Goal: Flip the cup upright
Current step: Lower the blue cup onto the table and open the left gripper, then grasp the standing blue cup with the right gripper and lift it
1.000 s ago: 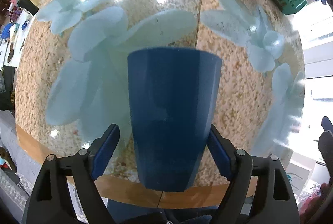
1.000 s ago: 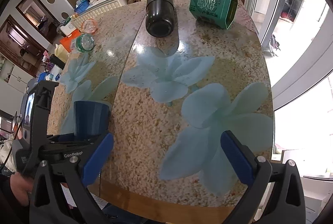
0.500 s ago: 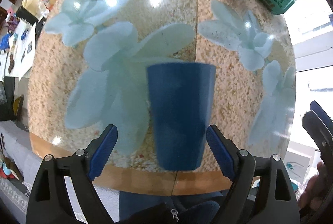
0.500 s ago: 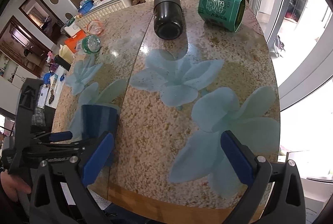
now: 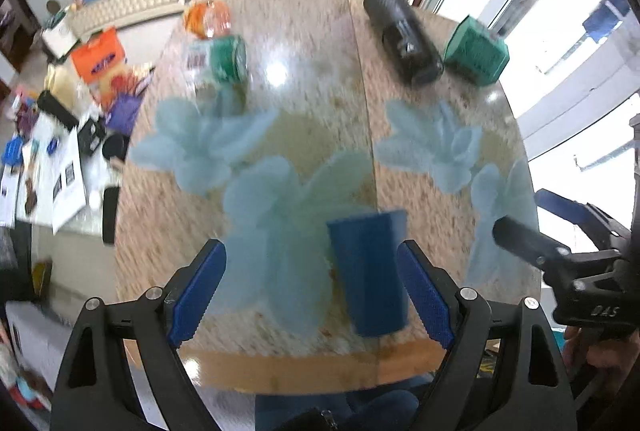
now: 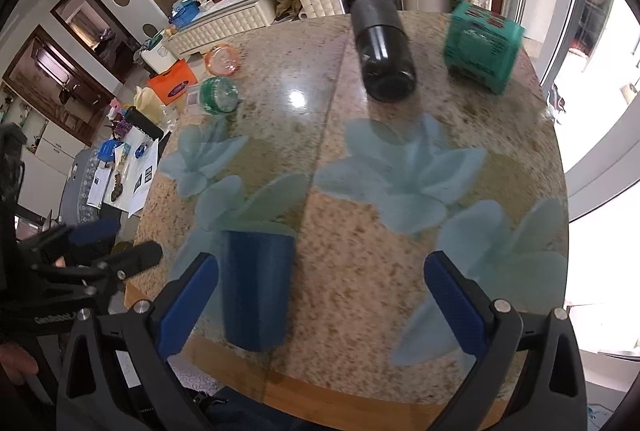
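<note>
One blue cup [image 5: 370,271] stands upright on the table [image 5: 312,79], wide mouth up, near the front edge at about 6 o'clock on the round top. Nothing holds it.

The left gripper [image 5: 312,291] has its jaws spread wide and empty; the cup sits beyond them, close to the right-hand finger but not pinched. The right gripper [image 6: 322,307] also has its jaws wide apart with nothing between them; in its view the cup [image 6: 256,283] appears just past the left finger. Each gripper shows at the other camera's edge: the right one at 3 o'clock in the left view, the left one at 8 o'clock in the right view.

Four other things lie on the table: one black bottle [image 6: 382,55] on its side at 12 o'clock, one green box [image 6: 482,45] at 1 o'clock, one green-capped jar [image 6: 218,95] and one orange dish [image 6: 222,59] at 10 to 11 o'clock.
</note>
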Tool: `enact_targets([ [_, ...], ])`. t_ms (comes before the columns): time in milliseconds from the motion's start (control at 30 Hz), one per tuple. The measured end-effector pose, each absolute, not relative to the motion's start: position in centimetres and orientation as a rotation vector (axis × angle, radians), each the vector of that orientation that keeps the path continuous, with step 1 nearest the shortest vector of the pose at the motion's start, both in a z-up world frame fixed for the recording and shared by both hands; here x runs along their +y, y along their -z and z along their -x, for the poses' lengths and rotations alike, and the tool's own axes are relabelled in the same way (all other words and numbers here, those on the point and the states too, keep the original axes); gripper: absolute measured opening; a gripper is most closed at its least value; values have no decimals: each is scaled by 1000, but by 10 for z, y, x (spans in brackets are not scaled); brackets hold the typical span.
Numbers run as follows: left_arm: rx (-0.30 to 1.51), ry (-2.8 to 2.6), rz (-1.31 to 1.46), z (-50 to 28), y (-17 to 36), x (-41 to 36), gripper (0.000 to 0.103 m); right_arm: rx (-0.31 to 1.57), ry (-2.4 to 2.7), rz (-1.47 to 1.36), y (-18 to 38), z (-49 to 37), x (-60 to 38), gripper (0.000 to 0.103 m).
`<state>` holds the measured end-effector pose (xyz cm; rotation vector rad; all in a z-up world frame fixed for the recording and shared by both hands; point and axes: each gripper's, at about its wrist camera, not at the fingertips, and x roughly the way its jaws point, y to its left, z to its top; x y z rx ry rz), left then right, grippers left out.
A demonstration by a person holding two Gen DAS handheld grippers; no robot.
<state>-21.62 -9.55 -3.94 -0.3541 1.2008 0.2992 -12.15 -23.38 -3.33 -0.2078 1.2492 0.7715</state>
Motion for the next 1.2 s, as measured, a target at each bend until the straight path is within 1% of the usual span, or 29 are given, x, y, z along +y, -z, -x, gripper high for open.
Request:
enact_targets([
  [400, 1118, -226, 282, 230, 46, -10, 89, 1260, -634, 239, 35, 148, -184, 103],
  [767, 1110, -142, 295, 233, 60, 30, 89, 1330, -508, 306, 56, 165, -154, 103],
  [867, 1099, -115, 291, 237, 64, 33, 89, 1354, -476, 339, 65, 168, -148, 103],
  [1200, 1162, -91, 319, 252, 96, 46, 89, 1494, -436, 472, 118, 159, -131, 103],
])
